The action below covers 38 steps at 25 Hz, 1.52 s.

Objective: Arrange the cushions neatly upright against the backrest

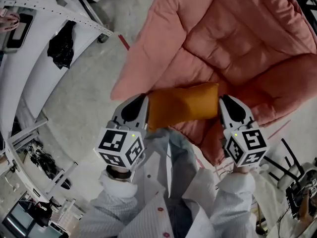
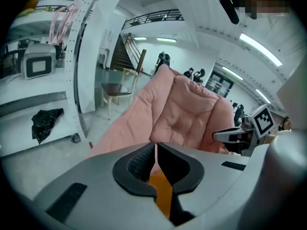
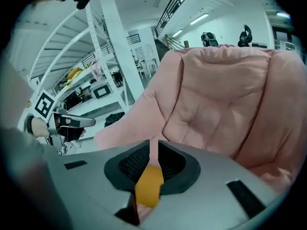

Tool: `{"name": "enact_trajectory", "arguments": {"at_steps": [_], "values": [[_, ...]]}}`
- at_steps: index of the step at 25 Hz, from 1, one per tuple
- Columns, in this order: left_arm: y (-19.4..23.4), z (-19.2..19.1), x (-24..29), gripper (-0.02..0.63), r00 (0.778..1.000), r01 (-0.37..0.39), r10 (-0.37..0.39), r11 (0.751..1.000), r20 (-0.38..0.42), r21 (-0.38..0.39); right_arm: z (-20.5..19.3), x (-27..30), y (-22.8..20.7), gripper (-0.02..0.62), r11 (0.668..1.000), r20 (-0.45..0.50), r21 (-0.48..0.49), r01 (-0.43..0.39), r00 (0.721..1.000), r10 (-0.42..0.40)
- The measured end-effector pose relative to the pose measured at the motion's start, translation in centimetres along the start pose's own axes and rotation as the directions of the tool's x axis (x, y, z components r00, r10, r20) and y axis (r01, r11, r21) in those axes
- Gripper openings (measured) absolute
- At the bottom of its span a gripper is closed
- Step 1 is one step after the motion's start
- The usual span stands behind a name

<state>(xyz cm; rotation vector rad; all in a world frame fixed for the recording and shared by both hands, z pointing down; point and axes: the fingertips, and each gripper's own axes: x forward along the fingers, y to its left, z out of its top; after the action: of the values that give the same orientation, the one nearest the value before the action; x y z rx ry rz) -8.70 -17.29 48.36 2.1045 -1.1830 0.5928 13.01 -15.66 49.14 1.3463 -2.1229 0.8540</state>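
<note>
Concrete floor (image 1: 89, 98) | head view: whole cushion (image 1: 183, 105) | gripper views: pinched corners only

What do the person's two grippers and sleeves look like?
The left gripper and right gripper are alike: grey shells with black inserts, tapering toward the tip. Their pads are black and ribbed. Each carries a white cube with black square markers and a small green light. The person wears white sleeves with gathered cuffs.

We're in a big workshop-like hall: white metal racks (image 2: 84, 56), bare concrete floor (image 1: 84, 98), a staircase (image 2: 123, 51) up to a railed gallery (image 2: 153, 17), strip lights (image 2: 259, 49) overhead.
</note>
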Motion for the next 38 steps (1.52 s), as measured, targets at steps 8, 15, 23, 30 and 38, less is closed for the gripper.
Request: {"name": "enact_trajectory", "arguments": {"at_steps": [8, 15, 23, 30, 38], "values": [[3.8, -5.6, 2.2, 0.012, 0.993, -0.101, 0.091, 0.987, -0.081, -0.124, -4.8, 3.0, -1.8, 0.063, 0.999, -0.118, 0.041, -0.015, 0.993, 0.02], [5.2, -11.1, 3.5, 0.104, 0.981, -0.132, 0.098, 0.97, -0.169, -0.203, -10.6, 6.3, -4.0, 0.113, 0.996, -0.221, 0.089, 0.008, 0.975, 0.012], [5.1, -15.0, 4.7, 0.161, 0.968, -0.147, 0.088, 0.959, -0.236, -0.244, -13.9, 8.2, -6.4, 0.151, 0.979, -0.249, 0.194, 0.07, 0.968, -0.02], [5.2, -18.1, 5.2, 0.248, 0.956, -0.17, 0.074, 0.928, -0.285, -0.331, -16.4, 9.7, -7.4, 0.199, 0.965, -0.322, 0.254, 0.061, 0.946, 0.025], [5.7, -19.7, 6.5, 0.304, 0.951, -0.186, 0.053, 0.886, -0.305, -0.424, -18.0, 11.2, -8.2, 0.229, 0.944, -0.385, 0.322, 0.072, 0.921, 0.061]]}}
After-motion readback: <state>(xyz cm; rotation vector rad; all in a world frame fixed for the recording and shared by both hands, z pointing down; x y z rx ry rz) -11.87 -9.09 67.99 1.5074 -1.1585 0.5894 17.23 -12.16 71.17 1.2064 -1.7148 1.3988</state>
